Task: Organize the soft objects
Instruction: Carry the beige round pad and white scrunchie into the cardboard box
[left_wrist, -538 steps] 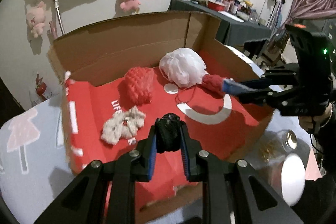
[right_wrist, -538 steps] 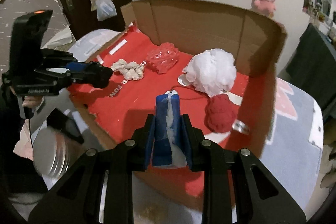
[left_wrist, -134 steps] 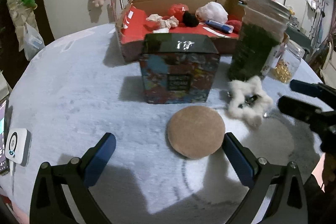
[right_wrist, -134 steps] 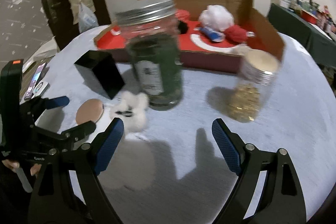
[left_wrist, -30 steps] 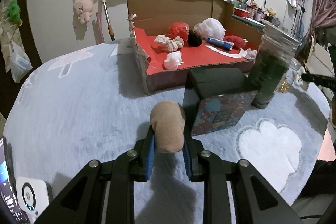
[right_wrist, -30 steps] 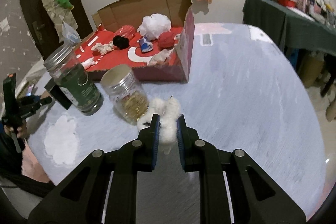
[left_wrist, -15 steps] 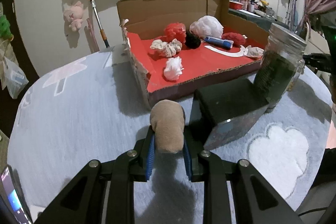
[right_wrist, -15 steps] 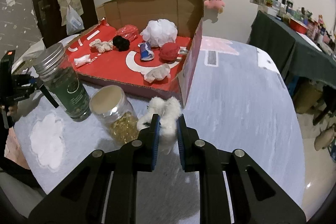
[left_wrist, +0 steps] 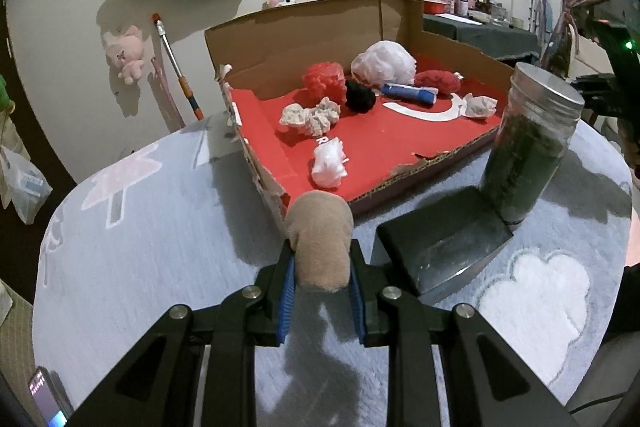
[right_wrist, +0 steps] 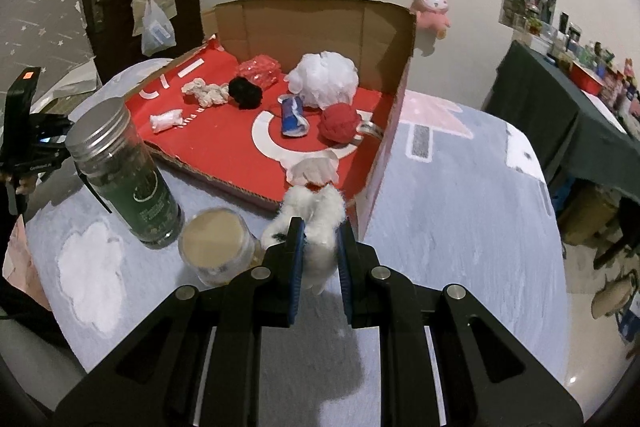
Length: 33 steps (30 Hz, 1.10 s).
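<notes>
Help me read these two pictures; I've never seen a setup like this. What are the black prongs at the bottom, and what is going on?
The prongs belong to two hand-held grippers; no robot is there. Each carries a wide-angle camera looking along its fingers, one picture per gripper. The left gripper is shut on a tan pad. The right gripper is shut on a white fluffy piece. Both face an open cardboard box with a red floor on a grey cloth-covered table. Soft things already lie in it, such as a white mesh puff and a red ball. A dark green jar stands outside.
</notes>
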Motion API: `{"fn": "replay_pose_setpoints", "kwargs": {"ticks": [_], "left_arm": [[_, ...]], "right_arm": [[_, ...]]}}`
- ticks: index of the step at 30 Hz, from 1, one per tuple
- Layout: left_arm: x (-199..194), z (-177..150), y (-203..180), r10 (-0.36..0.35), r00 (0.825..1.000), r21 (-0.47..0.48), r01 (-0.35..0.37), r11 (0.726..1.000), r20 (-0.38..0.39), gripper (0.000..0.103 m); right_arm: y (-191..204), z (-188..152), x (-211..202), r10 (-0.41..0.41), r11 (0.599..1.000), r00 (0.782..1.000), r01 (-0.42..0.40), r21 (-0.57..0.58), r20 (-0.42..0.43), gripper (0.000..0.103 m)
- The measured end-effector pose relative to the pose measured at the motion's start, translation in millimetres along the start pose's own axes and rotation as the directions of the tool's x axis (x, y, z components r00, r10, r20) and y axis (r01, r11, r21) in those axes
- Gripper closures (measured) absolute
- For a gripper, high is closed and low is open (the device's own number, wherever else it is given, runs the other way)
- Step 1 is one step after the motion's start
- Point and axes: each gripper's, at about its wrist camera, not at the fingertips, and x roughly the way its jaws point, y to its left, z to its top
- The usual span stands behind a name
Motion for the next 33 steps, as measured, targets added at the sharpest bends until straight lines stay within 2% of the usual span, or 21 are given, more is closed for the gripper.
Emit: {"fn": "replay_pose_setpoints", "kwargs": {"ticks": [7,15,19,24,29,33], "left_arm": [[0,18,2,-0.033,0.999,0.03,0.033,0.999,0.01,0.078],[17,58,-6,-0.15,0.989,0.017,0.15,0.989,0.003,0.078],[34,79,-14,-0.188,0.981,0.013,0.189,0.982,-0.042,0.078],[57,104,-22,-0.208,0.972,0.014,0.211,0.977,-0.107,0.078],[81,123,-37,-0.231,0.959,0.032,0.239,0.97,-0.167,0.078],[103,133,-53,-0.217,0.948,0.068,0.239,0.969,-0.233,0.078]], "right_arm": [[0,17,3,0.039,0.999,0.999,-0.039,-0.01,0.007,0.088],[1,47,24,0.131,0.991,0.991,-0.131,0.007,-0.017,0.088],[8,64,42,0.186,0.982,0.981,-0.187,-0.002,-0.055,0.088],[12,88,71,0.254,0.967,0.958,-0.253,0.027,-0.132,0.088],[19,106,102,0.272,0.962,0.938,-0.269,0.041,-0.217,0.088],[25,115,126,0.278,0.96,0.917,-0.274,0.057,-0.287,0.088]]}}
